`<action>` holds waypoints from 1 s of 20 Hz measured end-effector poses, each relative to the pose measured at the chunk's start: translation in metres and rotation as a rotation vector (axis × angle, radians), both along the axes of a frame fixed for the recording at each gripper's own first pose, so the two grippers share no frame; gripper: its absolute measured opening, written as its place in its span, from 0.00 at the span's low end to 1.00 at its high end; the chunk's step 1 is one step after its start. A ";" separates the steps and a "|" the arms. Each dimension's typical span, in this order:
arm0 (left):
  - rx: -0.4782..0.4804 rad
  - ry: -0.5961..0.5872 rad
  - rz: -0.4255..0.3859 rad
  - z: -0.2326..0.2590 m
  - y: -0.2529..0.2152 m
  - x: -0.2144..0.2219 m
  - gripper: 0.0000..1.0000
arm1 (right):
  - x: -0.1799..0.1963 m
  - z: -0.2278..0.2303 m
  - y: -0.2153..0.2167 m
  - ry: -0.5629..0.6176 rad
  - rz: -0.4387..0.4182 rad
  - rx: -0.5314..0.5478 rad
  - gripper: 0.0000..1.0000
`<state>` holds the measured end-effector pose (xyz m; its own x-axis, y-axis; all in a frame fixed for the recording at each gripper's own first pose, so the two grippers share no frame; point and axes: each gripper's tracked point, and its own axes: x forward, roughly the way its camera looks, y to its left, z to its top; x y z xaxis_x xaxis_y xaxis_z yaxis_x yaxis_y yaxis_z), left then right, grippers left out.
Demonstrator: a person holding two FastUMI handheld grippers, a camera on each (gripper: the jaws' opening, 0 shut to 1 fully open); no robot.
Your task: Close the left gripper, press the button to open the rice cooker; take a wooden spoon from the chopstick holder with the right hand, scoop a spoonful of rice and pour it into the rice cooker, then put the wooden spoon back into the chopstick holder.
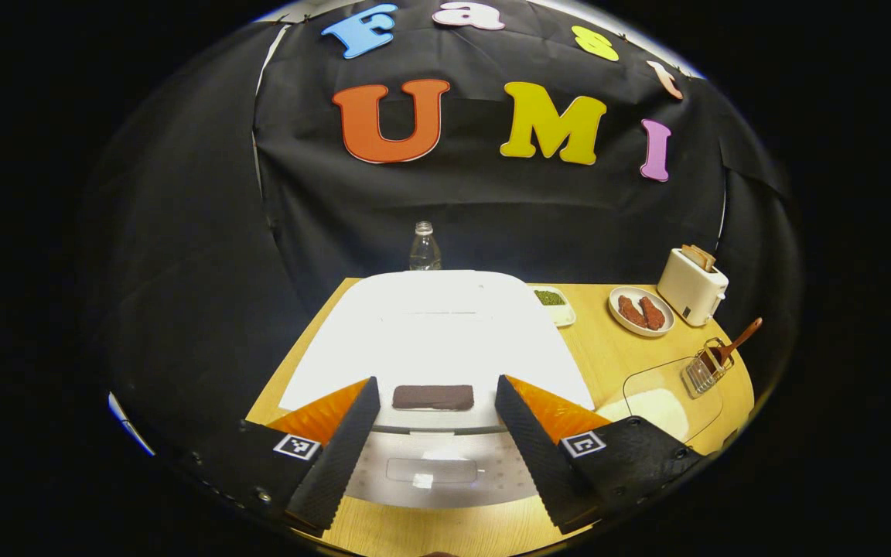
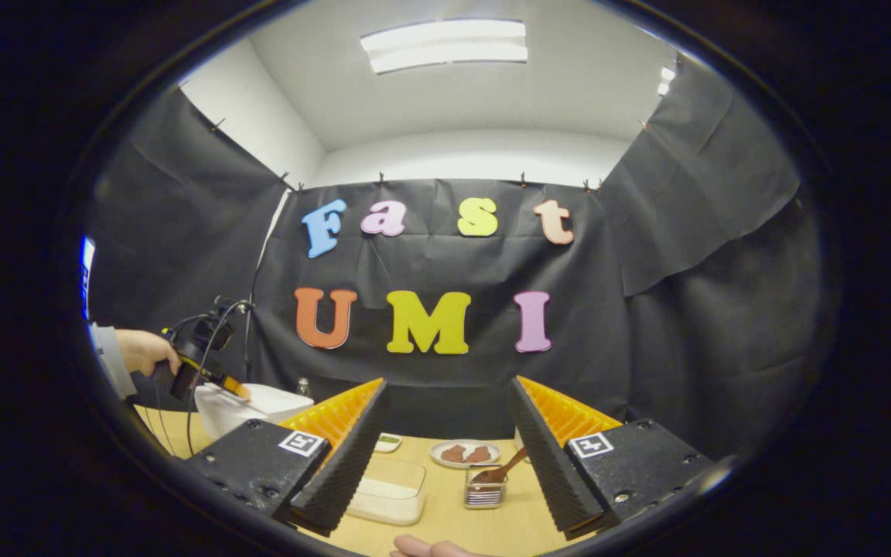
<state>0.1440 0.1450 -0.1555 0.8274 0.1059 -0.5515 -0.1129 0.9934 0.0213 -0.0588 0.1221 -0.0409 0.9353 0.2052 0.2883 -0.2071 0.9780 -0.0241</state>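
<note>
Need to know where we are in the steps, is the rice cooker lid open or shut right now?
Shut. In the left gripper view the rice cooker shows its flat white lid down, and the left gripper hangs open over the front button.

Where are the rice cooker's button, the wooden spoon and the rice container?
button (image 1: 432, 397): left gripper view, middle of its dark face.
wooden spoon (image 1: 741, 339): left gripper view, handle.
rice container (image 2: 388, 487): right gripper view, clear front wall.
</note>
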 end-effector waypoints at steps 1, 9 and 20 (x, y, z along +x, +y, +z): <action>-0.002 -0.002 0.004 -0.002 0.000 -0.002 0.97 | -0.001 0.002 0.002 0.008 0.011 0.046 1.00; 0.000 -0.110 0.020 -0.002 0.000 0.005 0.99 | 0.008 -0.005 0.005 0.050 -0.003 0.103 1.00; 0.051 -0.268 0.103 0.047 -0.011 -0.014 0.96 | -0.030 0.012 -0.016 0.027 -0.100 0.080 1.00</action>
<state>0.1299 0.1340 -0.1088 0.9264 0.2192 -0.3063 -0.2219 0.9747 0.0266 -0.0892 0.1064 -0.0293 0.9575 0.0874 0.2748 -0.1076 0.9924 0.0593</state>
